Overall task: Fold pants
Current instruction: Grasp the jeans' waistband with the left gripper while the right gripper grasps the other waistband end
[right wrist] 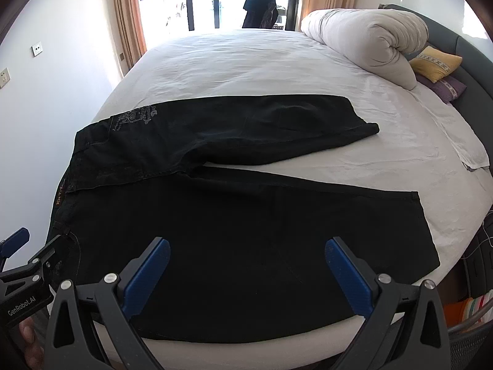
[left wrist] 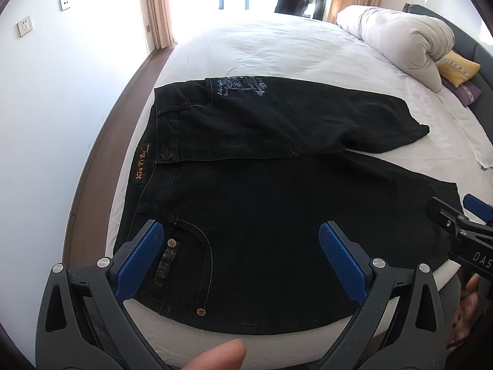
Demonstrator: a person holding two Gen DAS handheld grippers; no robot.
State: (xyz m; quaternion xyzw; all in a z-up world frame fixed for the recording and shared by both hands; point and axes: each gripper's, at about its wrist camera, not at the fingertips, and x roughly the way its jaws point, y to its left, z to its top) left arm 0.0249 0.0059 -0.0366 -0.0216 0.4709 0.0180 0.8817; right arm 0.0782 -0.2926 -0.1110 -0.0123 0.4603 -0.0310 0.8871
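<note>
On the white bed sheet (right wrist: pixel 246 61): one pair of black jeans (right wrist: pixel 246 231), laid flat, waistband toward the left edge of the mattress, legs running right. Near leg lies straight along the front edge of the bed; far leg angles away, its hem (right wrist: pixel 369 129) well apart from the near hem. White printed graphic (left wrist: pixel 240 86) on the far hip; orange-lettered waistband label (left wrist: pixel 143 166); riveted front pocket (left wrist: pixel 185 265) near the front edge.

Left gripper (left wrist: pixel 240 265): blue pads spread wide above the pocket area, holding nothing. Right gripper (right wrist: pixel 246 274): pads spread wide above the near leg, holding nothing.

Far right: rolled white duvet (right wrist: pixel 369 37), yellow cushion (right wrist: pixel 437 61), purple cushion (right wrist: pixel 446 88).
</note>
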